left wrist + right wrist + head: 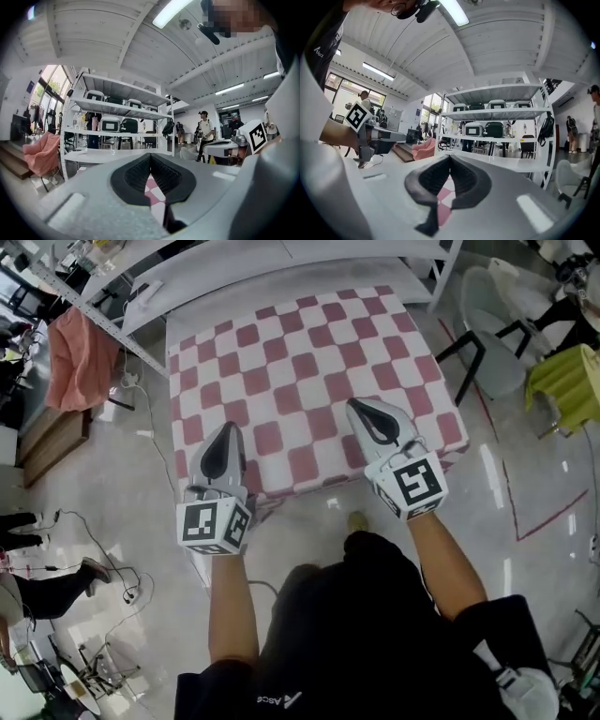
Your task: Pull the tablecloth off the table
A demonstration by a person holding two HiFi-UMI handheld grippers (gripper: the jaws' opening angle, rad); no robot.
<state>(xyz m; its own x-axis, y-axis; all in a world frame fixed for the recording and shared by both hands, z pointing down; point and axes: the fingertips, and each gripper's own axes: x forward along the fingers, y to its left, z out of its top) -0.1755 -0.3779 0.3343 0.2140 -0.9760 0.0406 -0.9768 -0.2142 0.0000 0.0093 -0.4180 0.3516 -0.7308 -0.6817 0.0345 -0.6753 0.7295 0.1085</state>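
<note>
**Head view:** the checked tablecloth [300, 362] covered the bench [281, 282]. The left gripper [225, 432] and right gripper [359, 409] hovered over the bench's near edge.

**Left gripper view, then right gripper view:** jaws together, tablecloth only glimpsed beneath them. With no fold visibly pinched, a pull would likely slip off.

— What is seen at the right gripper [449, 158]?
— Its jaws are closed tip to tip. A pink-and-white checked tablecloth [443, 196] is glimpsed through the gap beneath them.
— And beyond?
— A white shelf rack [501, 140] is seen ahead, and the left gripper [401, 136] at left.
</note>
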